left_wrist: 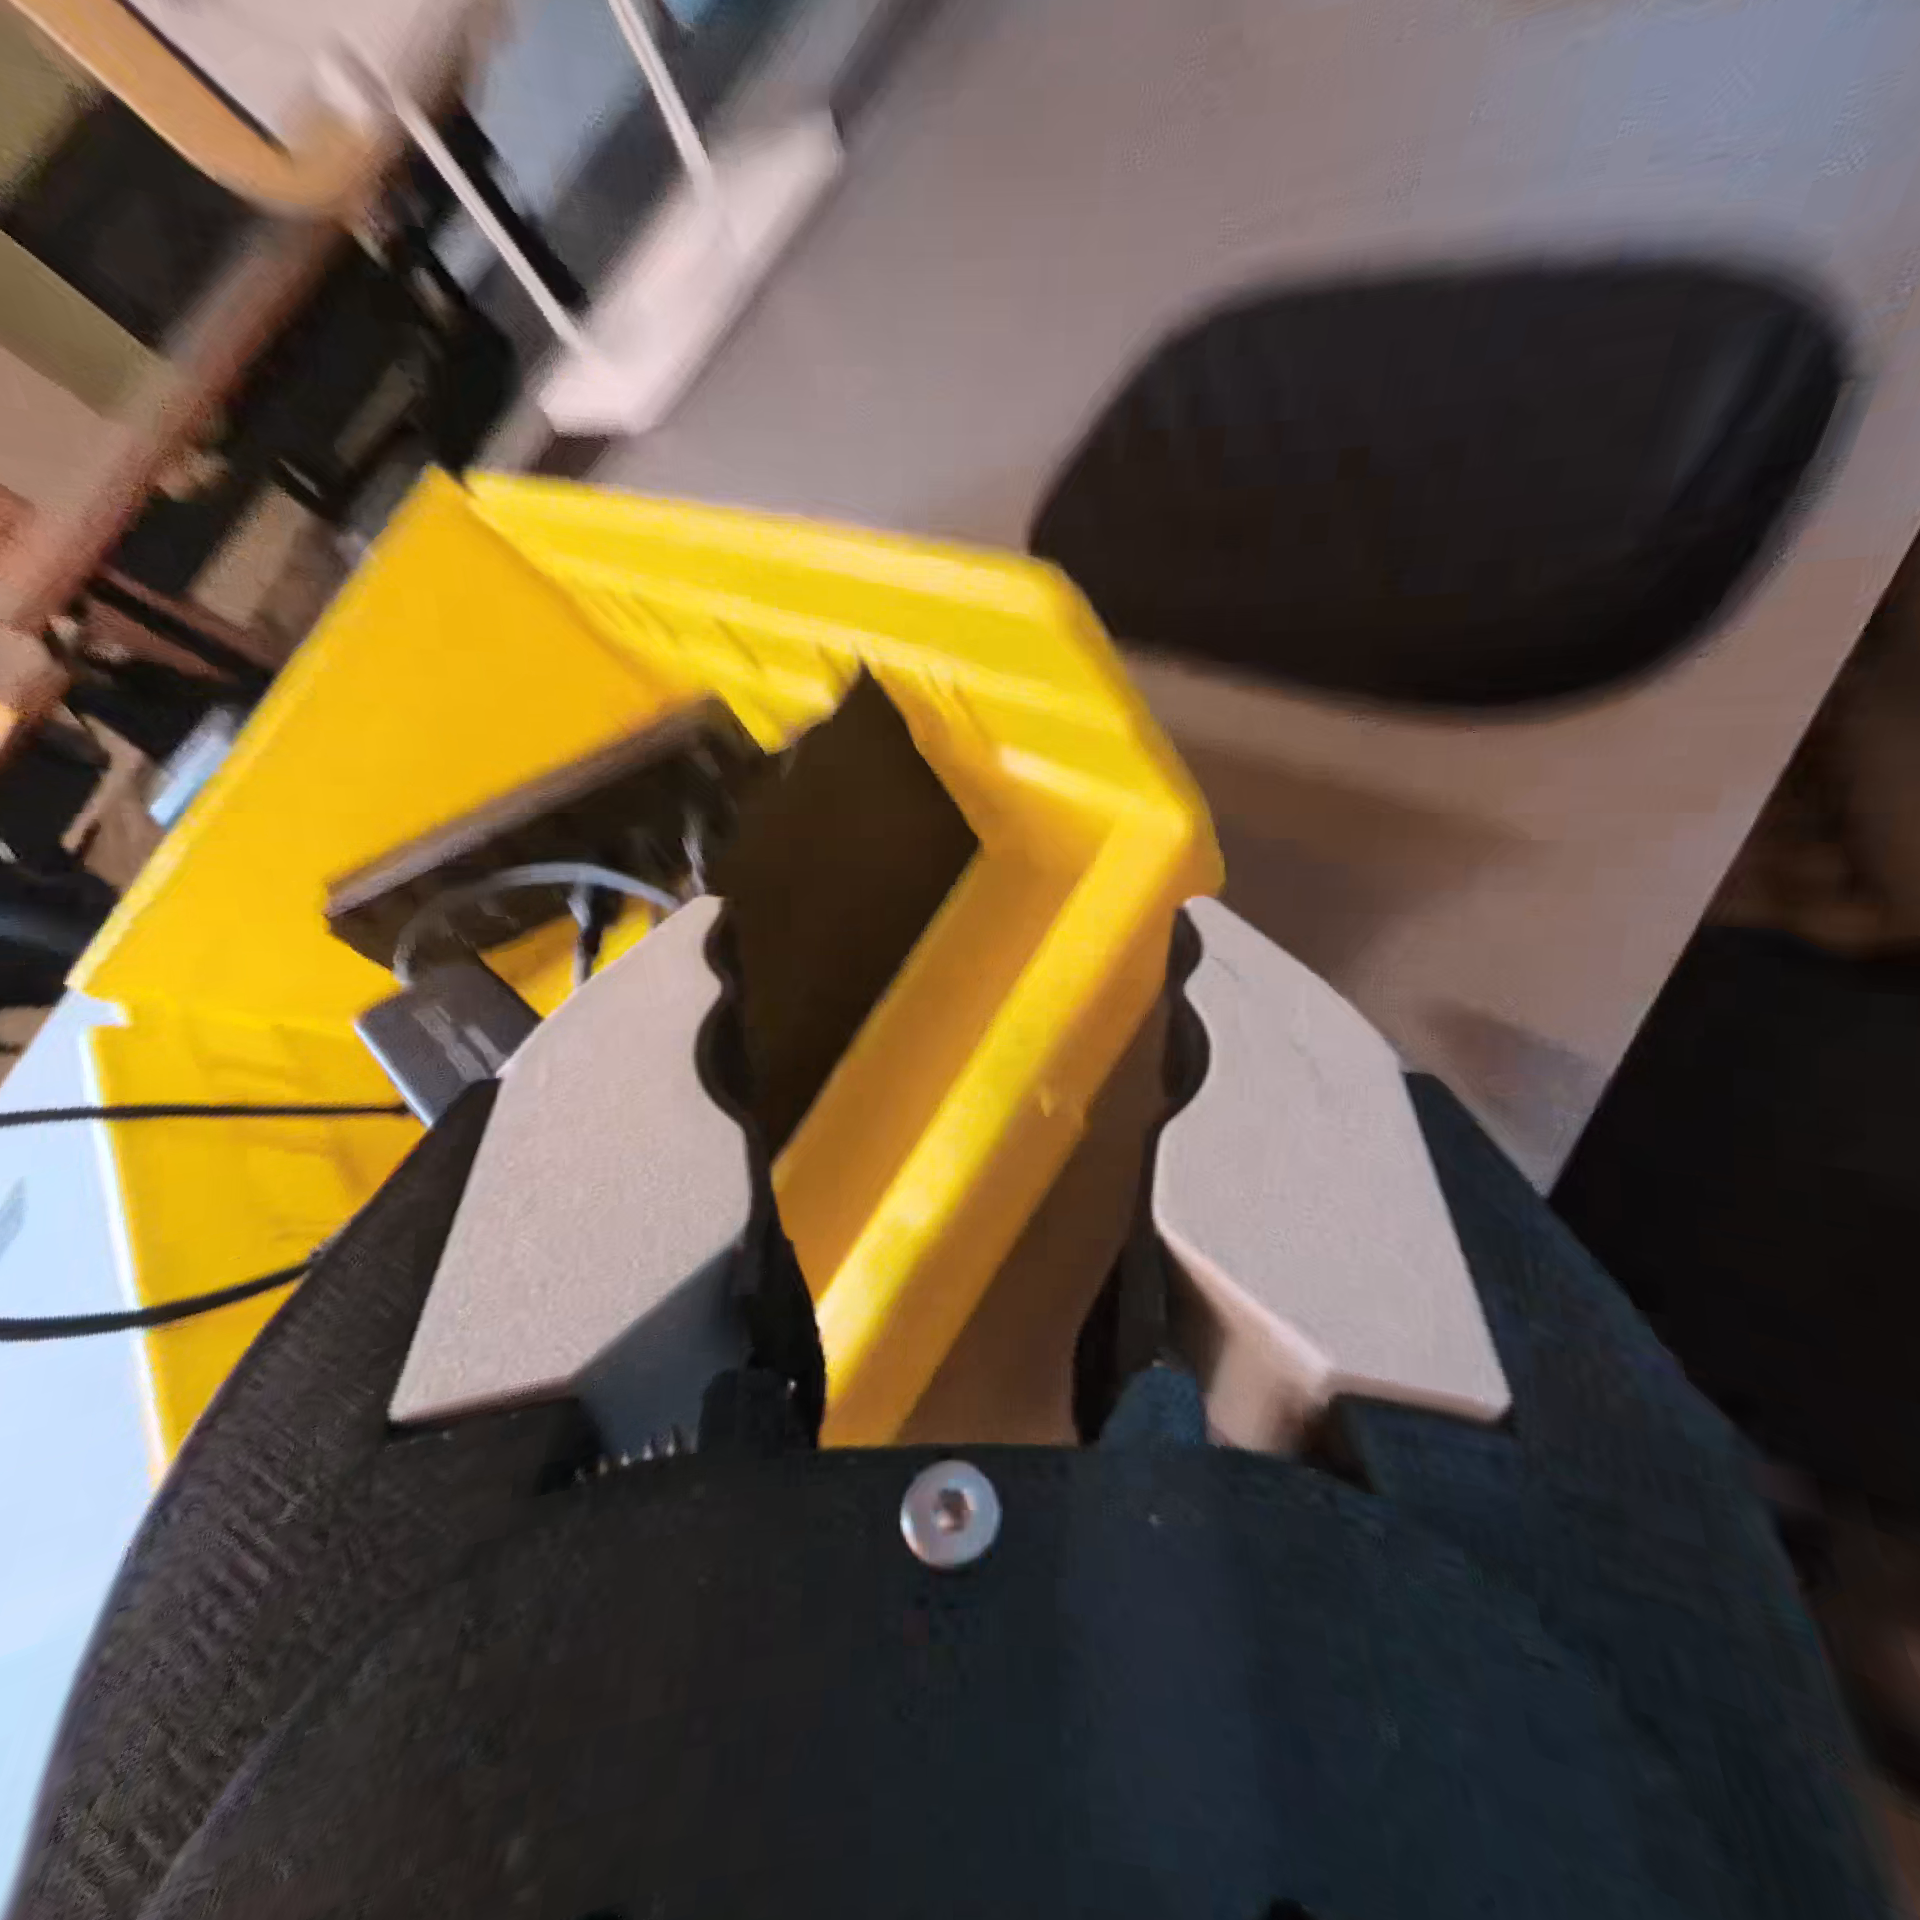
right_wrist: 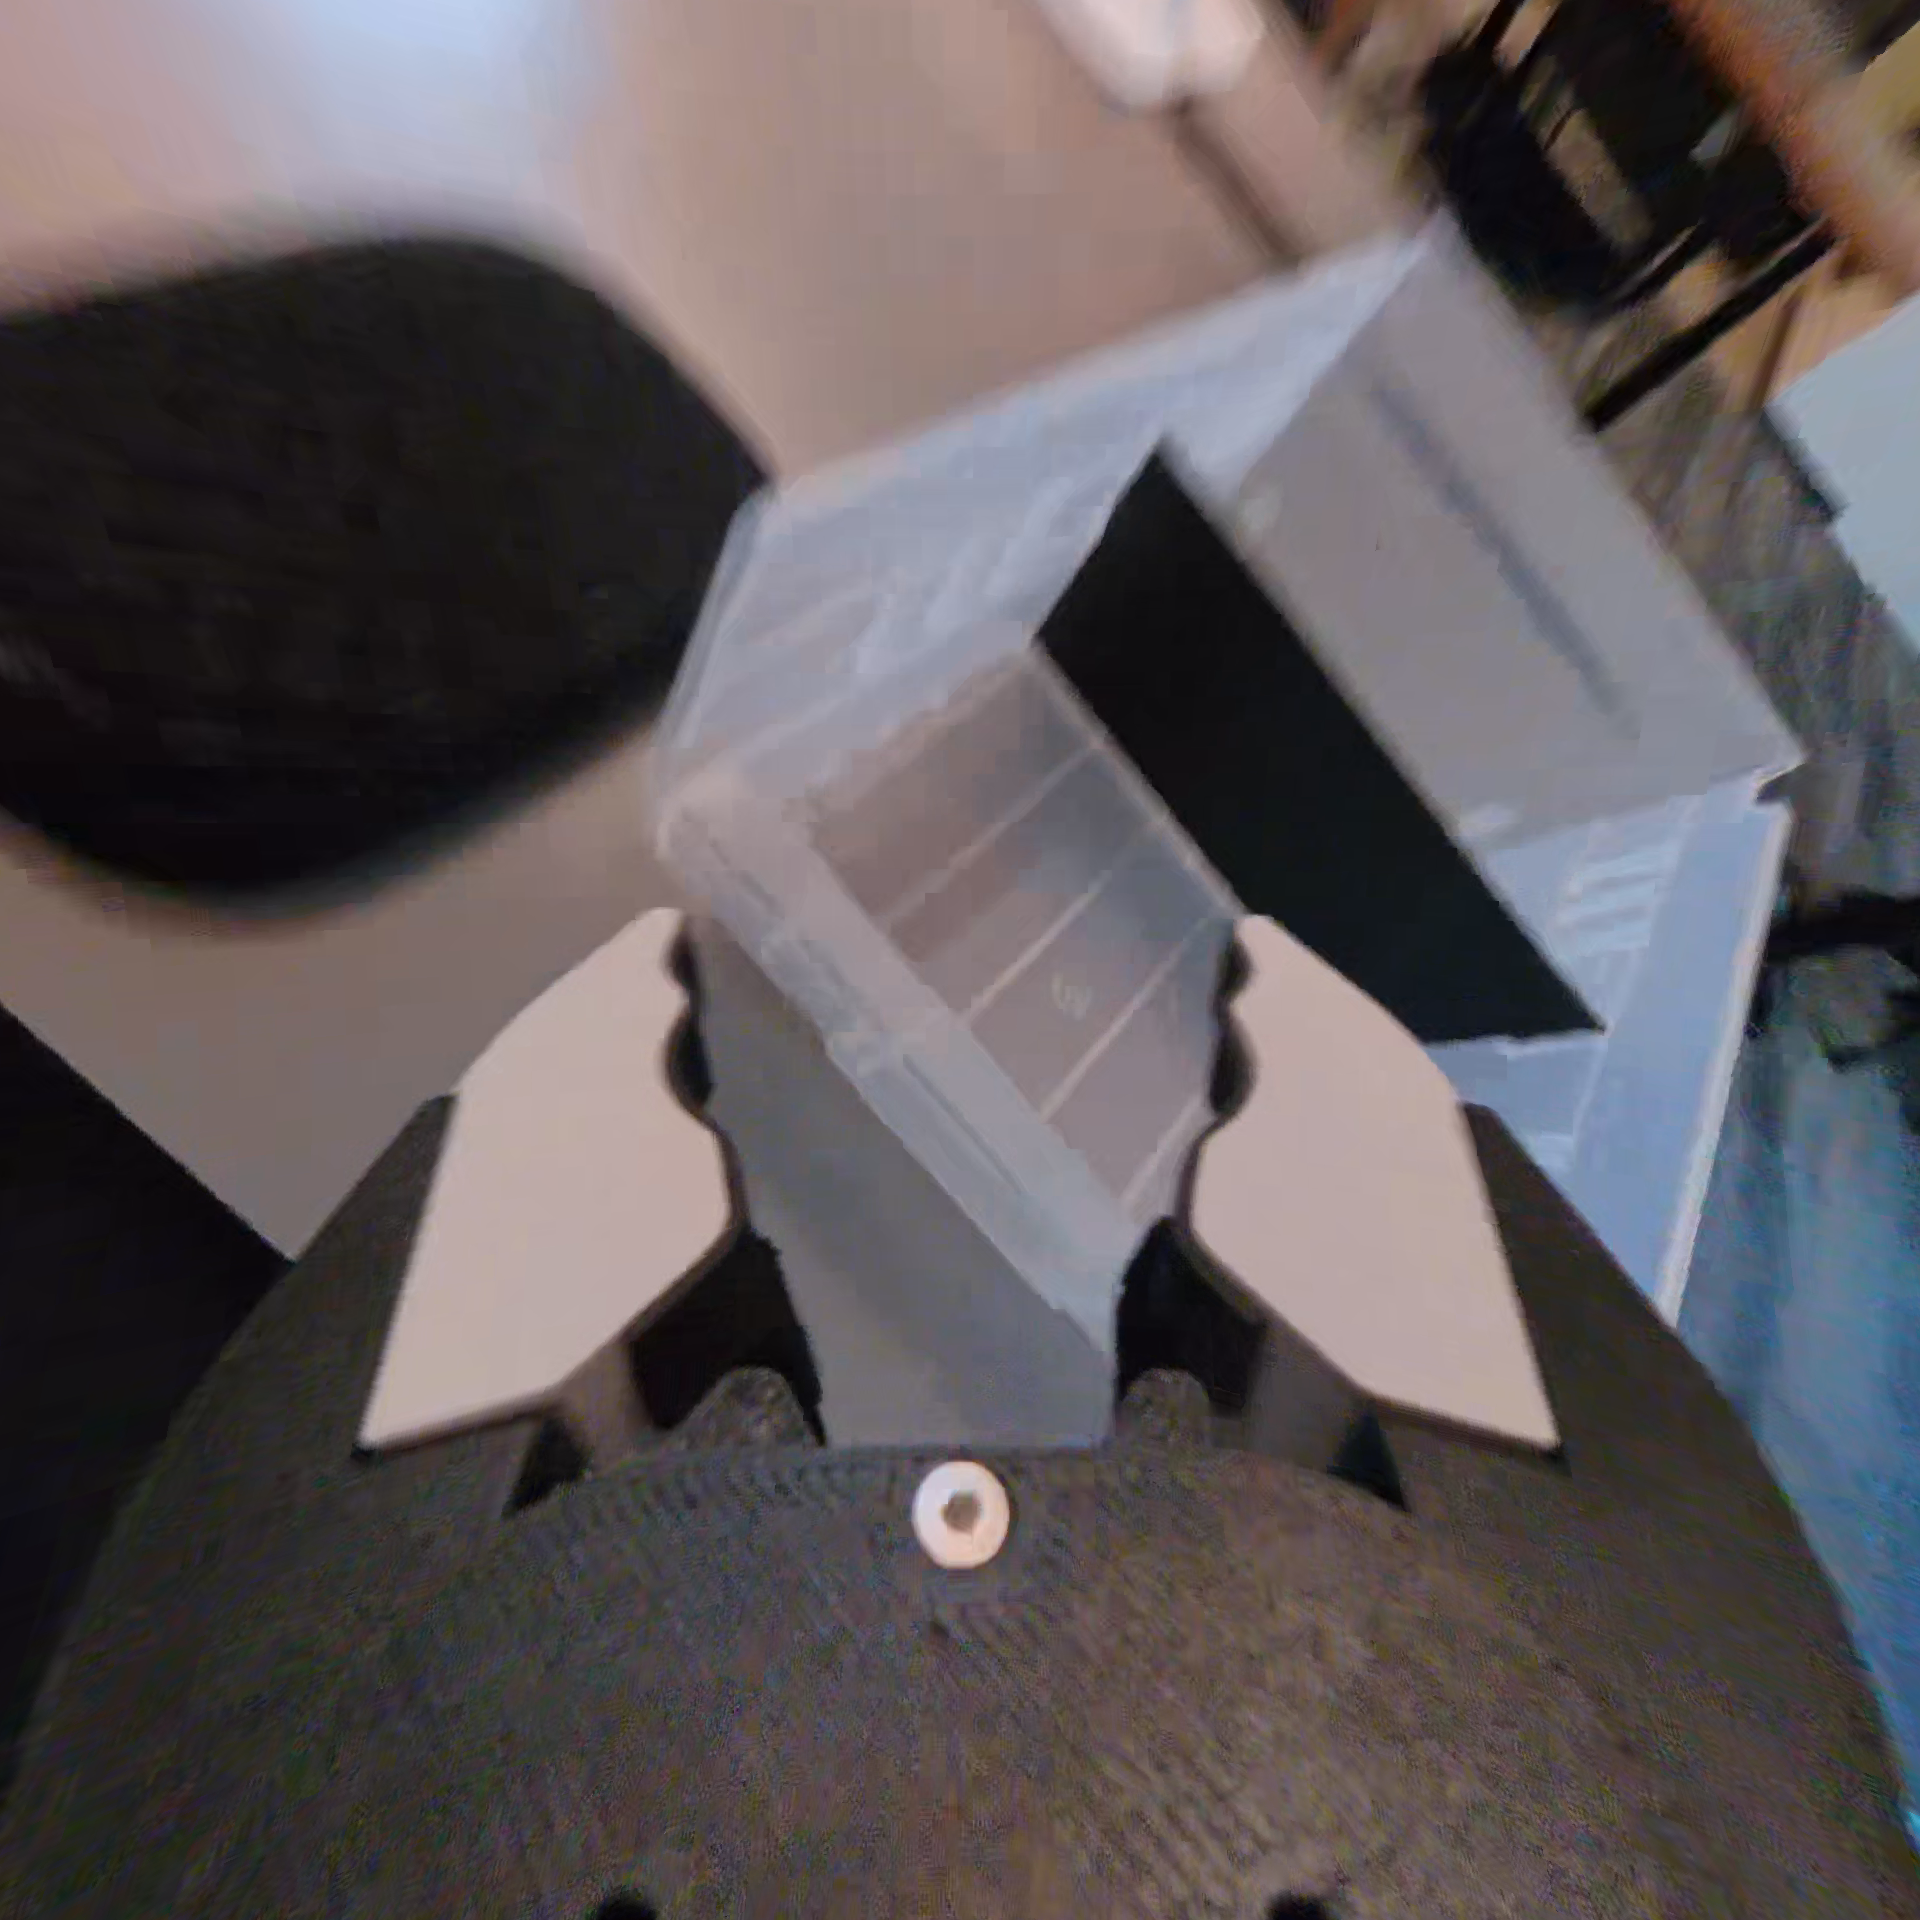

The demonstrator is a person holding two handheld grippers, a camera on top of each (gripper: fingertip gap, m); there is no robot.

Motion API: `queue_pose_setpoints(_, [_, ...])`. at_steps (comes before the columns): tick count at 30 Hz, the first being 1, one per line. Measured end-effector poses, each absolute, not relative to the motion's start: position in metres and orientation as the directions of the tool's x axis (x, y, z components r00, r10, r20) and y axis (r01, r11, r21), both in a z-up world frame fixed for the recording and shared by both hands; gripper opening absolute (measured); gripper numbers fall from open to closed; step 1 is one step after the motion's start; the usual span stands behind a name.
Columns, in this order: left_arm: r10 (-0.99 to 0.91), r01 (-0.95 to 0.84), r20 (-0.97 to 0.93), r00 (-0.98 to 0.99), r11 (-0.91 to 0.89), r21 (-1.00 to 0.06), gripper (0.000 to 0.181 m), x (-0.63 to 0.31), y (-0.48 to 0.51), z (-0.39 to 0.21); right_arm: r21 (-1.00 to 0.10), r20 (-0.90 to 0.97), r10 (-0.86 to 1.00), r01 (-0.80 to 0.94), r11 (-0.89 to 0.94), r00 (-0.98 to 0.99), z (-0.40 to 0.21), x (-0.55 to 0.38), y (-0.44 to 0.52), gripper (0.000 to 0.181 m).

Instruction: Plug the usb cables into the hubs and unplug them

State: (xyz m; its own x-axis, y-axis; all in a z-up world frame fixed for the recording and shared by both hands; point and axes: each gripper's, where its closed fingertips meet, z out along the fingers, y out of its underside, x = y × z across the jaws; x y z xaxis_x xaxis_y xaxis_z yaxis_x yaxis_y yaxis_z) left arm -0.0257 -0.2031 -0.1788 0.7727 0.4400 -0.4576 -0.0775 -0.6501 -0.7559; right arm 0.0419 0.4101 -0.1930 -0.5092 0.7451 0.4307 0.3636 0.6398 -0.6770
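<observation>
Above the pale worktop [left_wrist: 1351, 862], the left tool [left_wrist: 951, 935] hangs with its two grey fingers apart and nothing between them, angled down over the corner of a bright yellow plastic bin [left_wrist: 1039, 987]. That bin apparently keeps the task's parts together: a flat dark slab that may be a hub [left_wrist: 540, 821] leans inside it, with thin black cables [left_wrist: 208, 1117] trailing out over the left rim and a dark plug-like piece [left_wrist: 447, 1029] beside them. Blur hides the ports. Only the right wrist view shows a clear, translucent plastic bin [right_wrist: 935, 935], with no cable visible in it; the right tool [right_wrist: 956, 935] hovers over it, fingers likewise spread and empty. A black rounded cushion-like shape [left_wrist: 1455, 468] appears beyond both.
</observation>
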Motion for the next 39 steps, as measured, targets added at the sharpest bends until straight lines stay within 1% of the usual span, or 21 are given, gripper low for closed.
queue_pose_setpoints(1, [0.486, -0.108, -0.431, 0.760, -0.559, -0.822, 0.083, -0.025, -0.198, -0.157, -0.771, 0.397, 0.785, 0.291, 0.566, -0.475, -0.173, 0.038, 0.403, 0.123])
queue_pose_setpoints(2, [0.535, -0.138, -0.398, 0.745, -0.461, -0.877, 0.090, -0.026, -0.194, -0.135, -0.854, 0.369, 0.823, 0.191, 0.483, -0.431, -0.150, 0.033, 0.397, 0.145])
queue_pose_setpoints(3, [0.590, -0.150, -0.354, 0.726, -0.366, -0.918, 0.099, -0.030, -0.193, -0.114, -0.906, 0.356, 0.846, 0.074, 0.416, -0.398, -0.125, 0.031, 0.392, 0.146])
queue_pose_setpoints(5, [0.653, -0.133, -0.269, 0.708, -0.251, -0.959, 0.118, -0.038, -0.193, -0.087, -0.930, 0.367, 0.858, -0.137, 0.340, -0.359, -0.085, 0.032, 0.380, 0.146])
queue_pose_setpoints(7, [0.711, -0.094, -0.251, 0.656, -0.253, -0.963, 0.124, -0.056, -0.198, -0.077, -0.923, 0.367, 0.865, -0.246, 0.295, -0.341, -0.062, 0.036, 0.372, 0.145])
queue_pose_setpoints(9, [0.767, -0.002, -0.284, 0.575, -0.346, -0.938, 0.124, -0.082, -0.213, -0.082, -0.917, 0.366, 0.864, -0.291, 0.272, -0.347, -0.052, 0.039, 0.363, 0.146])
queue_pose_setpoints(11, [0.809, 0.190, -0.282, 0.516, -0.430, -0.883, 0.119, -0.108, -0.232, -0.099, -0.913, 0.371, 0.853, -0.314, 0.262, -0.368, -0.047, 0.041, 0.354, 0.146])
queue_pose_setpoints(14, [0.858, 0.490, -0.160, 0.488, -0.421, -0.763, 0.098, -0.138, -0.249, -0.125, -0.892, 0.400, 0.840, -0.367, 0.266, -0.365, -0.035, 0.046, 0.344, 0.146])
queue_pose_setpoints(15, [0.872, 0.574, -0.159, 0.464, -0.432, -0.696, 0.092, -0.147, -0.259, -0.137, -0.884, 0.410, 0.835, -0.384, 0.266, -0.366, -0.032, 0.048, 0.341, 0.146])
queue_pose_setpoints(17, [0.875, 0.708, -0.170, 0.453, -0.469, -0.527, 0.089, -0.158, -0.277, -0.161, -0.872, 0.428, 0.829, -0.405, 0.275, -0.359, -0.028, 0.051, 0.337, 0.146])
queue_pose_setpoints(19, [0.865, 0.767, -0.168, 0.472, -0.497, -0.405, 0.085, -0.165, -0.283, -0.180, -0.866, 0.444, 0.824, -0.403, 0.294, -0.353, -0.030, 0.050, 0.337, 0.146])
queue_pose_setpoints(21, [0.856, 0.793, -0.198, 0.478, -0.518, -0.322, 0.078, -0.174, -0.290, -0.192, -0.869, 0.453, 0.821, -0.379, 0.319, -0.347, -0.036, 0.046, 0.339, 0.146])
queue_pose_setpoints(23, [0.869, 0.823, -0.154, 0.470, -0.494, -0.279, 0.071, -0.180, -0.290, -0.204, -0.874, 0.456, 0.818, -0.349, 0.337, -0.352, -0.043, 0.042, 0.340, 0.146])
queue_pose_setpoints(26, [0.880, 0.863, -0.072, 0.469, -0.474, -0.178, 0.068, -0.173, -0.292, -0.224, -0.877, 0.461, 0.812, -0.323, 0.356, -0.359, -0.051, 0.038, 0.340, 0.146])
queue_pose_setpoints(27, [0.882, 0.867, -0.050, 0.469, -0.470, -0.168, 0.065, -0.171, -0.290, -0.228, -0.875, 0.466, 0.809, -0.324, 0.360, -0.358, -0.051, 0.037, 0.340, 0.146])
queue_pose_setpoints(28, [0.878, 0.863, -0.042, 0.477, -0.477, -0.166, 0.059, -0.170, -0.288, -0.231, -0.873, 0.468, 0.808, -0.327, 0.362, -0.358, -0.052, 0.037, 0.339, 0.146])
queue_pose_setpoints(30, [0.865, 0.846, -0.089, 0.494, -0.501, -0.182, 0.057, -0.170, -0.288, -0.230, -0.873, 0.469, 0.806, -0.330, 0.360, -0.361, -0.052, 0.037, 0.338, 0.146])
queue_pose_setpoints(35, [0.830, 0.766, -0.238, 0.505, -0.558, -0.318, 0.049, -0.172, -0.284, -0.206, -0.880, 0.465, 0.795, -0.304, 0.366, -0.389, -0.060, 0.033, 0.333, 0.145])
queue_pose_setpoints(39, [0.778, 0.679, -0.377, 0.503, -0.626, -0.385, 0.043, -0.168, -0.279, -0.182, -0.880, 0.470, 0.779, -0.292, 0.375, -0.415, -0.065, 0.031, 0.326, 0.145])
